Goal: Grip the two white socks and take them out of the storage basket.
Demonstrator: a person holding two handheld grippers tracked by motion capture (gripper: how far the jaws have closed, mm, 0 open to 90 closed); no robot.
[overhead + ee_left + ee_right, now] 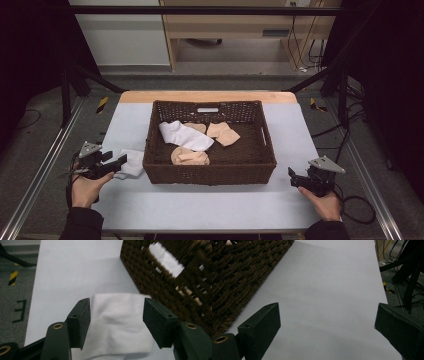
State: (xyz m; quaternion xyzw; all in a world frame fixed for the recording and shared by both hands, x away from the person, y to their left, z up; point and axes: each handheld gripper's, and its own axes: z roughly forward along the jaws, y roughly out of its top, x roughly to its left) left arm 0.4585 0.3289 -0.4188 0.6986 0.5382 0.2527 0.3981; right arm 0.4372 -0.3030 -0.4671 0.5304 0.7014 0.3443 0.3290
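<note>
Here, the left gripper [116, 323] has its jaws parted on either side of a folded white cloth [117, 325], low in the left gripper view; whether the pads touch the fabric cannot be told. In the high view this cloth [131, 162] lies at lower left on the pale table [210, 205], just beside the left wall of the woven brown basket [210, 172]. The cloth is judged light, soft and limp: it will drape and may unfold when lifted. Take hold across the doubled fold, pinching both layers together. The right gripper [327, 326] stands released with jaws wide over bare table. Inside the basket lie a white sock [185, 135] and beige socks [190, 156].
</note>
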